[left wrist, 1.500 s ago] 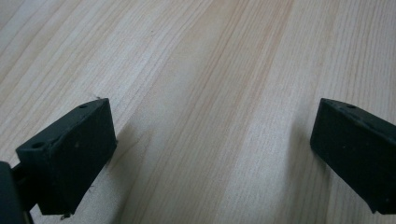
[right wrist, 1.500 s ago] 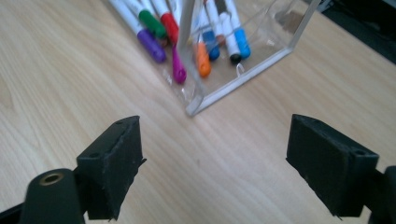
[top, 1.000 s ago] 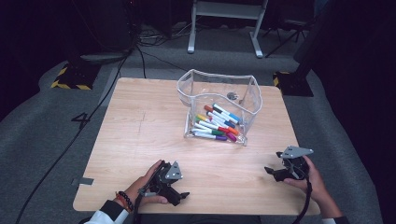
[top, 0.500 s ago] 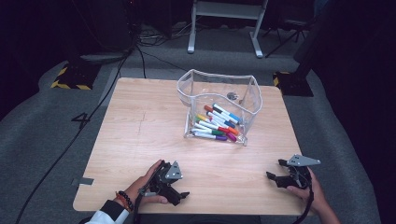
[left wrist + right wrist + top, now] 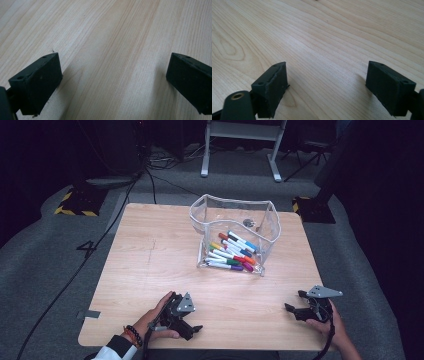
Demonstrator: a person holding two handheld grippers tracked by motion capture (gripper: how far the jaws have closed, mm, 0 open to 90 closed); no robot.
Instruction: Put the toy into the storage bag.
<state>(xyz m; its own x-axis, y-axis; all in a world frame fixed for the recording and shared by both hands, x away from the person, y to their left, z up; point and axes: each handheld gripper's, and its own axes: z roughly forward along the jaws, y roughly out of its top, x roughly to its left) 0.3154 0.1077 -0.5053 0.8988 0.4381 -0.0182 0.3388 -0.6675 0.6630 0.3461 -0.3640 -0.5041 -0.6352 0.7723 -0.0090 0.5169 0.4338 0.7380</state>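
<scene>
Markers (image 5: 231,251): heaped in the clear bin (image 5: 200,220), well ahead of both tools, between their lines, long axes slanting across the surface (image 5: 150,245).
Nearer tool: cannot tell; both well apart from the bin.
Left tool (image 5: 192,329): jaws wide apart, empty, low over bare wood.
Right tool (image 5: 293,302): jaws wide apart, empty, low over the wood.

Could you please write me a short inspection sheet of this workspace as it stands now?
Surface: wooden table, bare near the front edge.
Job's things: clear pouch standing open, coloured markers lying inside.
Clutter: nothing seen.
Grippers: left gripper and right gripper both open, low at the near edge, holding nothing.
Cables: black cable across the floor on the left.
Surroundings: grey carpet, white stand legs, dark room.
</scene>
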